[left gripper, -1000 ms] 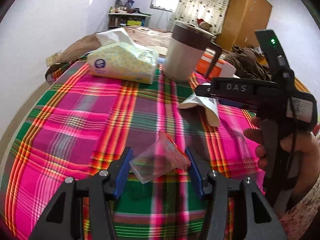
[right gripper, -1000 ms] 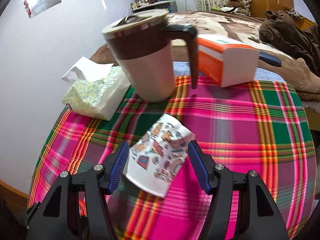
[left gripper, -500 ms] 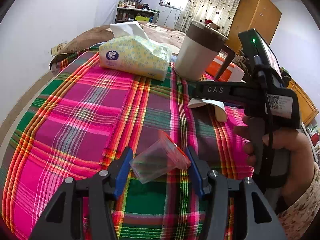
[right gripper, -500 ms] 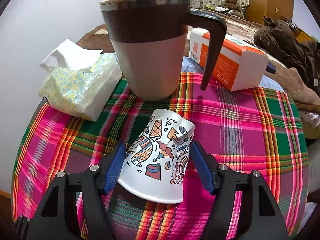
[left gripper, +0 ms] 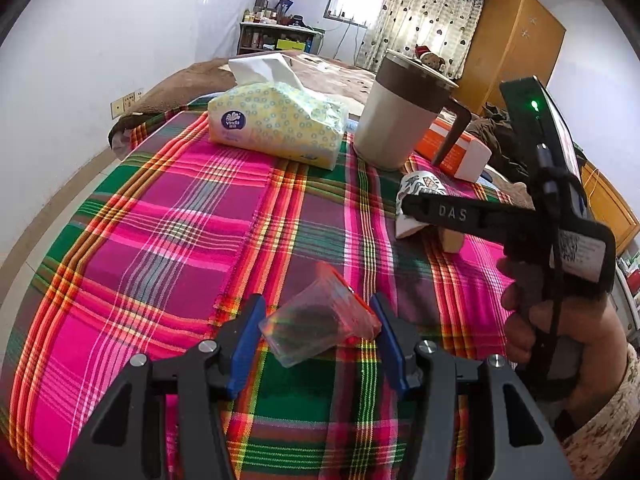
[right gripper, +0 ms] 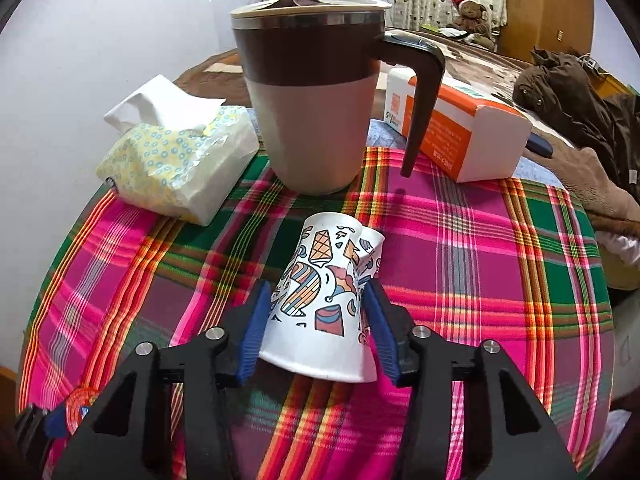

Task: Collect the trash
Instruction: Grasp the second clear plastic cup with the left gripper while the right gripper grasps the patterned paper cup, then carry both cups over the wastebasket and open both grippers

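1. Left claw sat w/ fingers apart, a small clear bag w/ red edge lying between them on the plaid cloth; couldn't tell if the pads touched it.
2. Right claw had closed on a crumpled paper cup, both blue pads pressed vs its sides, rim end nearest the claw.
3. Straight ahead of right claw, just past the cup: big lidded mug.
4. Ahead-left: tissue pack. Ahead-right, behind the mug: orange box.
5. From left claw, right claw was ahead-right, held in a hand.
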Action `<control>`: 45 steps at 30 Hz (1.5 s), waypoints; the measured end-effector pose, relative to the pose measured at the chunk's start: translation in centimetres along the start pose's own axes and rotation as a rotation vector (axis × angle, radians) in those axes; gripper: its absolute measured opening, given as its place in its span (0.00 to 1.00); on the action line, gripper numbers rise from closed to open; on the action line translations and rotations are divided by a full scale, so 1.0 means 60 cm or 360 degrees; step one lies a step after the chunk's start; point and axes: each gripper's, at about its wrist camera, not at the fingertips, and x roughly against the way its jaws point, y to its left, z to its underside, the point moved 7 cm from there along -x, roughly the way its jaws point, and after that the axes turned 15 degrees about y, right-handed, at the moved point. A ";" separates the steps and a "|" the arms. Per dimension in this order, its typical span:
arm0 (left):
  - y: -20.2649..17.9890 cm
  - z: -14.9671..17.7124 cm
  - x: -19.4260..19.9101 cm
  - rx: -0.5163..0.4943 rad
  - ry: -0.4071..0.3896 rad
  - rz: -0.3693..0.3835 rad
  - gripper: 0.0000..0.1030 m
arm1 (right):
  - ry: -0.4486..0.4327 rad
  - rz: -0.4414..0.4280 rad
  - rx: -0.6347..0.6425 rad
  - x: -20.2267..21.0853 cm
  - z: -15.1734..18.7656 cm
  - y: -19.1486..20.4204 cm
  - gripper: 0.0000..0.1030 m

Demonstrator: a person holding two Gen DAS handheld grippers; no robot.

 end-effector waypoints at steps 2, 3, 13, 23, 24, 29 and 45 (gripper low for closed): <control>-0.002 0.002 0.005 -0.0010 -0.0009 -0.0011 0.54 | -0.0016 -0.0007 -0.0001 0.005 0.008 -0.003 0.41; -0.003 0.002 0.007 -0.0014 -0.0011 -0.0013 0.54 | -0.0022 -0.0012 -0.0001 0.008 0.013 -0.005 0.40; -0.026 0.012 0.042 -0.0063 -0.0060 -0.0019 0.54 | -0.0124 -0.0089 -0.0005 0.055 0.044 -0.019 0.37; -0.103 0.033 0.089 -0.0179 -0.0119 0.0024 0.54 | -0.0219 -0.0147 -0.0071 0.134 0.092 -0.078 0.37; -0.113 0.035 0.095 -0.0199 -0.0132 0.0025 0.54 | -0.0231 -0.0150 -0.0072 0.139 0.093 -0.090 0.37; -0.164 0.048 0.119 -0.0270 -0.0161 0.0063 0.54 | -0.0289 -0.0146 -0.0106 0.181 0.123 -0.130 0.37; -0.346 0.106 0.165 -0.0545 -0.0198 0.0224 0.54 | -0.0451 -0.0023 -0.0278 0.296 0.249 -0.274 0.38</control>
